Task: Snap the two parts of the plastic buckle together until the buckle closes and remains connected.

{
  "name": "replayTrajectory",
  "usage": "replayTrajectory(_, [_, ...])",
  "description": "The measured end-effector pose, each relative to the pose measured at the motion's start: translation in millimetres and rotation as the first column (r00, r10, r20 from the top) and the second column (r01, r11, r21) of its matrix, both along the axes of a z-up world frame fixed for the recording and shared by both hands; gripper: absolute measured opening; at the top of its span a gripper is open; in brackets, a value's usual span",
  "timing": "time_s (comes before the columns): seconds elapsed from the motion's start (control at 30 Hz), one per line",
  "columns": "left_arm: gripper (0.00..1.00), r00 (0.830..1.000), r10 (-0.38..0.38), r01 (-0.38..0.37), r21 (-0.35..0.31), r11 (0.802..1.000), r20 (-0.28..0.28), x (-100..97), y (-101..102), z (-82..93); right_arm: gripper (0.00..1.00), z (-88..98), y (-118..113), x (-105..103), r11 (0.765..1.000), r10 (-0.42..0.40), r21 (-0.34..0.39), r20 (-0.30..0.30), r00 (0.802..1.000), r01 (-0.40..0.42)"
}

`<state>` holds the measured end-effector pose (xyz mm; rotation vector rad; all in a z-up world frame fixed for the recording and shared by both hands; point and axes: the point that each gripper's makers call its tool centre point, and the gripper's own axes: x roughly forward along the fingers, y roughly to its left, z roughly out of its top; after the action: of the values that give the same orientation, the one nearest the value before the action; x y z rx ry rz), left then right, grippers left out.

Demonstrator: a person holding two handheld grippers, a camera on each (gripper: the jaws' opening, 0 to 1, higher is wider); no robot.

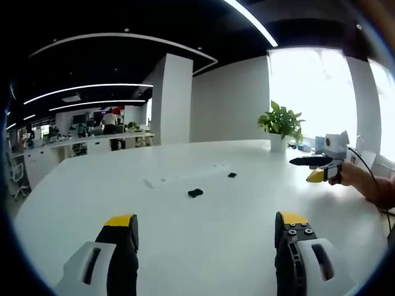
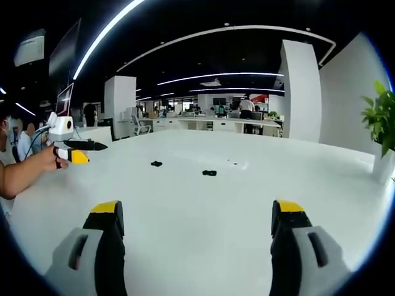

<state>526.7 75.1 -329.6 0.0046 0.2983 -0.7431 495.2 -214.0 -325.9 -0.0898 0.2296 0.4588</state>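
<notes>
White and wide, the table (image 1: 203, 240) runs back toward an open office with strip lights overhead and desks along the far wall.

From the left gripper view, the two buckle parts lie separate on the tabletop. The nearer buckle piece (image 1: 195, 193) is small, black and blocky; the farther buckle piece (image 1: 231, 175) is smaller still, also black, and sits beyond it and to the right, apart from it. Their finer shape is too small to tell. Both lie well ahead of the left gripper (image 1: 207, 225), whose yellow-tipped jaws stand spread wide over bare table, holding nothing. A potted plant (image 1: 281, 124) stands at the table's far right. Beside it, the right gripper (image 1: 311, 168) is held up in a person's hand (image 1: 347, 175), above the surface; I cannot tell from here how its jaws stand.

From the right gripper view, the same two black pieces lie apart, well ahead of this gripper's own jaws, which are spread wide and empty. At the left, the other gripper is raised in a hand.
</notes>
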Motion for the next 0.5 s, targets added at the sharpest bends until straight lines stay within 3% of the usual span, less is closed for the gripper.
replayTrajectory(0.3, [0.97, 1.0, 0.017, -0.017, 0.015, 1.0, -0.013, 12.2, 1.3, -4.5, 1.0, 5.5, 2.5, 7.6, 1.0, -0.001, -0.016, 0.012, 1.0, 0.001])
replayTrajectory(0.5, [0.97, 1.0, 0.005, -0.004, 0.022, 1.0, -0.006, 17.7, -3.8, 4.1, 1.0, 4.3, 1.5, 6.9, 1.0, -0.001, -0.012, 0.012, 1.0, 0.001])
